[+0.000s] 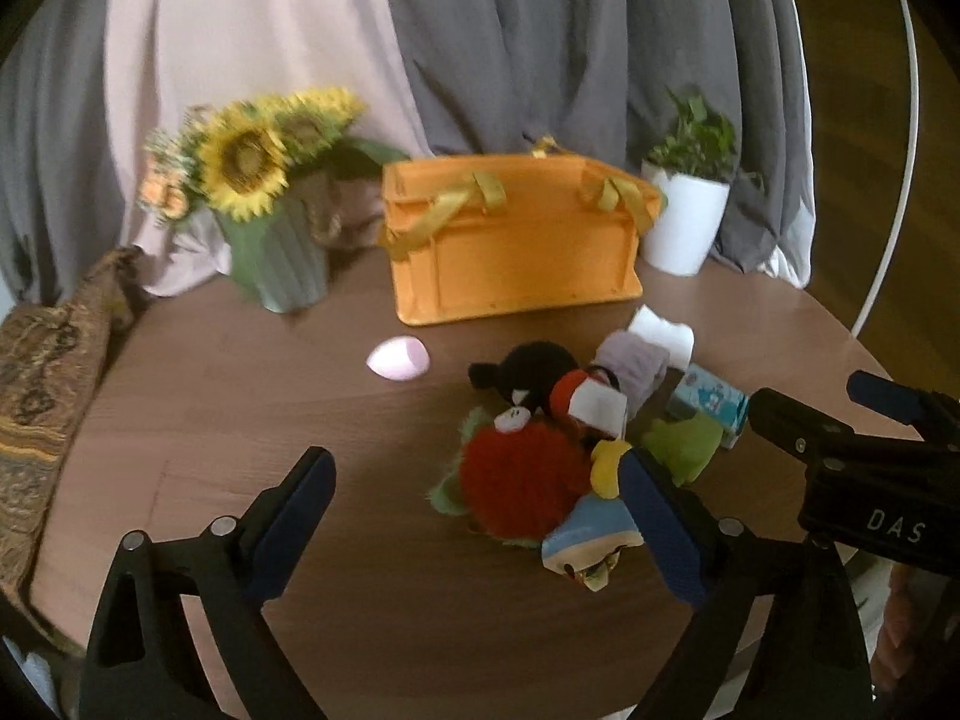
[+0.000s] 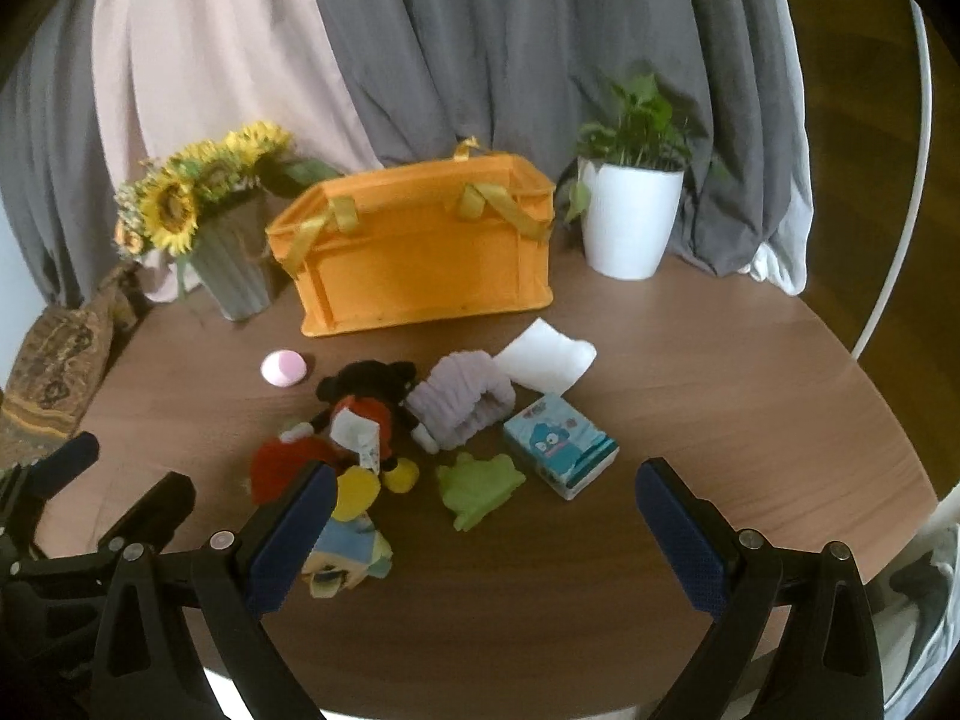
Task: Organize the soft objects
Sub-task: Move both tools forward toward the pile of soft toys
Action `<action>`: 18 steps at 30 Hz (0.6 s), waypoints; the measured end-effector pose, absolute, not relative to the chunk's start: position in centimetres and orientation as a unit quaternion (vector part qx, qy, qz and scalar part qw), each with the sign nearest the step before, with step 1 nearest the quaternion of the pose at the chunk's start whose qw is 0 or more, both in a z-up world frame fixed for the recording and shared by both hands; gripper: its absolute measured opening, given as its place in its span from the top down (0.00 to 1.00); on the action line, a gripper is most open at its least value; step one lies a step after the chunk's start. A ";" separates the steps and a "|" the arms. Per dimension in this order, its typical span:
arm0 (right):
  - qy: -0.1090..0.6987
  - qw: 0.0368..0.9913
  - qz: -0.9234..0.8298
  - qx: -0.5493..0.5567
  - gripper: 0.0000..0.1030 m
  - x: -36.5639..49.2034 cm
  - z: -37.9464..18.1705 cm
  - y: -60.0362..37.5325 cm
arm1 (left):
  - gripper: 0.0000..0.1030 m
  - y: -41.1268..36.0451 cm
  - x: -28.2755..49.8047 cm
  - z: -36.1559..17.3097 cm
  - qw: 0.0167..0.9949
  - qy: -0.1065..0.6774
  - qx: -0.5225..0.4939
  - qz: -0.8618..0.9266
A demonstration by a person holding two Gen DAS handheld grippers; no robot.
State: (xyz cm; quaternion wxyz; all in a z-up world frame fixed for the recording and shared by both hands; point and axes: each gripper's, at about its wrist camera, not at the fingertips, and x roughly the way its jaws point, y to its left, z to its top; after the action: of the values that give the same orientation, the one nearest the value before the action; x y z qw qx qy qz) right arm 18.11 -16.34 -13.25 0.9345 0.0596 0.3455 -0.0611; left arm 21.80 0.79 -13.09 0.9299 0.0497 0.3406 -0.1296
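1. Two sets of tongs over the round wooden counter (image 2: 690, 372): left tongs (image 1: 480, 504) gape wide with nothing between them, right tongs (image 2: 480, 516) stand just as wide and empty
2. The soft pile sits mid-counter, in front of the orange fabric bin (image 2: 414, 252), which looks like the place it all goes
3. Nearest the left tongs is the fuzzy red plush (image 1: 516, 474), shaggy and round, touching a black plush (image 1: 528, 372) with yellow feet
4. Between the right tongs lies a limp green cloth toy (image 2: 477, 483), just beside the blue tissue pack (image 2: 561, 444), crinkly and boxy
5. Behind those, a ribbed lilac knit piece (image 2: 462, 399) and a flat white napkin (image 2: 546, 357)
6. A smooth pink egg-shaped sponge (image 2: 283, 367) sits apart, on the left
7. My call: take one item per grab, close low around its bulk so the fluff compresses and doesn't slip
8. Watch the overlap; the plush toys touch, so one may drag another along
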 end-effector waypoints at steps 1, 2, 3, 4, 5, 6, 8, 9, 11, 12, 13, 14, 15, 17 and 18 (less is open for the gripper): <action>0.348 0.934 -0.064 0.059 0.02 18.3 -13.6 -16.3 | 0.07 0.7 22.3 -13.6 0.927 0.346 0.053 -0.135; 0.351 0.932 -0.068 0.057 0.02 18.6 -14.0 -16.2 | 0.08 0.5 22.7 -14.1 0.924 0.352 0.055 -0.139; 0.355 0.930 -0.074 0.056 0.02 18.9 -14.5 -16.1 | 0.08 0.5 23.0 -14.4 0.922 0.356 0.056 -0.141; 0.358 0.929 -0.076 0.056 0.02 19.2 -14.8 -16.1 | 0.09 0.5 23.3 -14.8 0.919 0.363 0.054 -0.144; 0.363 0.927 -0.078 0.057 0.02 19.5 -15.2 -16.2 | 0.09 0.6 23.6 -15.0 0.918 0.366 0.051 -0.144; 0.369 0.924 -0.078 0.060 0.02 19.9 -15.6 -16.2 | 0.09 0.7 23.7 -15.2 0.917 0.368 0.048 -0.145; 0.375 0.921 -0.078 0.062 0.02 20.5 -16.2 -16.2 | 0.10 0.6 24.3 -15.9 0.915 0.375 0.043 -0.144; 0.378 0.921 -0.077 0.060 0.02 20.8 -16.5 -16.2 | 0.11 0.5 24.5 -16.2 0.913 0.379 0.043 -0.144; 0.383 0.919 -0.074 0.058 0.03 21.4 -17.2 -16.1 | 0.11 0.5 24.8 -16.7 0.912 0.385 0.047 -0.136; 0.385 0.918 -0.069 0.059 0.03 21.7 -17.6 -16.2 | 0.12 0.5 25.0 -17.0 0.911 0.387 0.049 -0.132; 0.386 0.918 -0.066 0.059 0.04 21.9 -17.9 -16.2 | 0.13 0.5 25.2 -17.2 0.910 0.391 0.048 -0.129; 0.389 0.917 -0.065 0.058 0.05 22.2 -18.2 -16.2 | 0.13 0.5 25.3 -17.5 0.908 0.395 0.047 -0.129; 0.393 0.915 -0.062 0.057 0.06 22.5 -18.6 -16.2 | 0.13 0.4 25.4 -17.7 0.907 0.397 0.047 -0.132; 0.400 0.913 -0.060 0.056 0.06 22.8 -19.2 -16.2 | 0.13 0.2 25.5 -17.9 0.906 0.396 0.050 -0.139; 0.401 0.912 -0.060 0.055 0.06 22.9 -19.4 -16.3 | 0.13 0.1 25.5 -18.0 0.907 0.395 0.053 -0.139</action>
State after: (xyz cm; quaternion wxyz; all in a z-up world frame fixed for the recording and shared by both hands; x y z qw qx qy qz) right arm 22.93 -16.28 -19.44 0.9125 0.0549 0.4009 -0.0604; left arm 25.51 0.07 -18.01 0.9065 0.0525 0.3949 -0.1395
